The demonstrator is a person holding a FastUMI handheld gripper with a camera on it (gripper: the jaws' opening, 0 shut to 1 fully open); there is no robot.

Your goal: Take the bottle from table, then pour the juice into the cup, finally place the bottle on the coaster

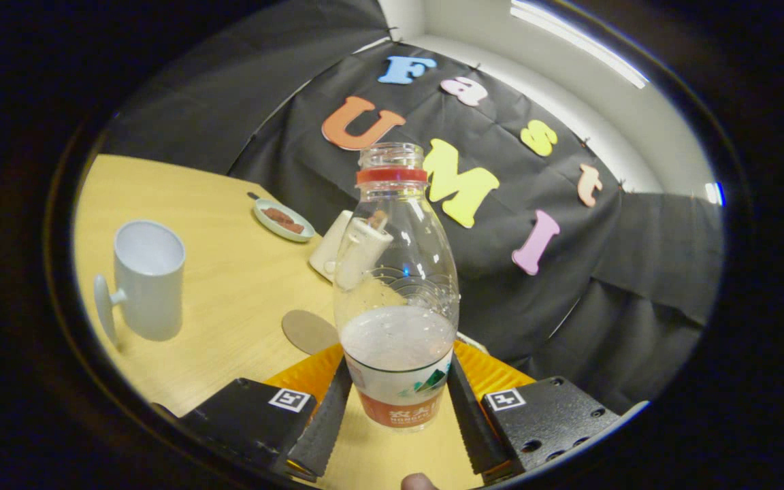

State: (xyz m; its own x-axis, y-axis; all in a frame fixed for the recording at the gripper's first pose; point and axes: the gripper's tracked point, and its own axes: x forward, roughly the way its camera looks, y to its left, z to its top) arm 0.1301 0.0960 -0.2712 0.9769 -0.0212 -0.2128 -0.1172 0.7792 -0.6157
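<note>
A clear plastic bottle (397, 292) with a red neck ring, no cap, and pale juice in its lower part stands between my fingers. My gripper (397, 408) is shut on the bottle, both ribbed black pads (327, 425) pressing its labelled base. The view is tilted, so the bottle seems lifted a little off the wooden table (229, 272). A white mug (147, 279) with its handle toward me stands off to the left, looking empty. A round brown coaster (309, 331) lies flat on the table just left of the bottle, between it and the mug.
A white pitcher-like vessel (341, 252) stands behind the bottle, partly seen through it. A small pale-green dish (283, 220) holding brown pieces sits farther back. The black cloth wall closes off the table's far and right sides. A fingertip (419, 482) shows below the fingers.
</note>
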